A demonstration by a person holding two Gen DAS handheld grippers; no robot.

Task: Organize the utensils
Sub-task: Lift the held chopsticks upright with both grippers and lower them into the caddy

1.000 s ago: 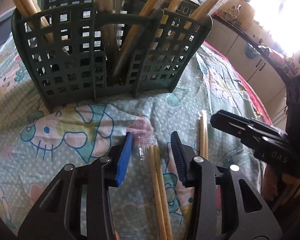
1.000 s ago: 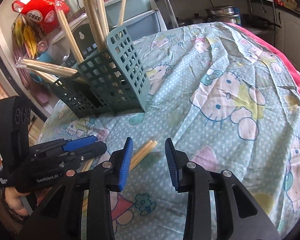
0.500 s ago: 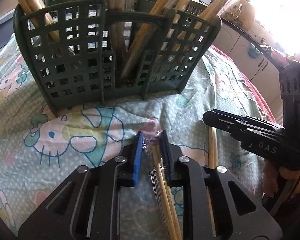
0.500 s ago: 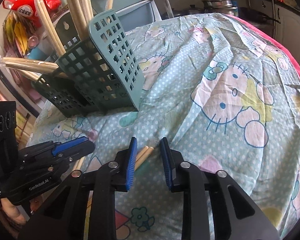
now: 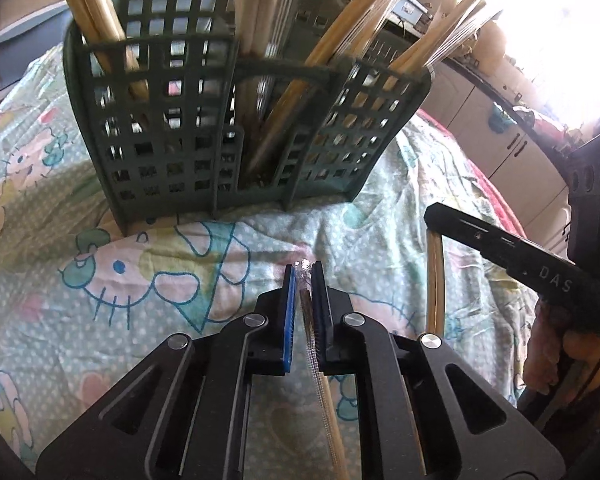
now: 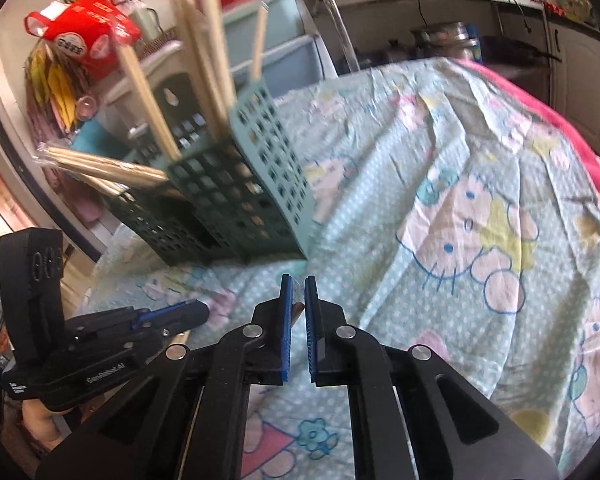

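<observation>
A dark green lattice utensil basket [image 5: 172, 148] stands on the cloth, holding several wrapped chopstick pairs [image 5: 339, 36]. My left gripper [image 5: 304, 276] is shut on a plastic-wrapped chopstick pair [image 5: 327, 408], just in front of the basket. My right gripper [image 6: 298, 286] is shut on another wrapped chopstick pair [image 6: 297, 311], which also shows in the left wrist view [image 5: 433, 280] hanging from the right gripper [image 5: 439, 216]. The basket [image 6: 228, 208] lies left of and beyond the right gripper. The left gripper [image 6: 200, 312] shows at the lower left of the right wrist view.
A Hello Kitty patterned tablecloth [image 6: 479, 220] covers the table, with a red edge [image 6: 571, 136] at the right. Plastic drawers [image 6: 288, 40], a red bag [image 6: 84, 36] and kitchen counters stand behind the table.
Both grippers closed from open onto their chopstick pairs. Both then lifted slightly and the left one moved toward the basket.
</observation>
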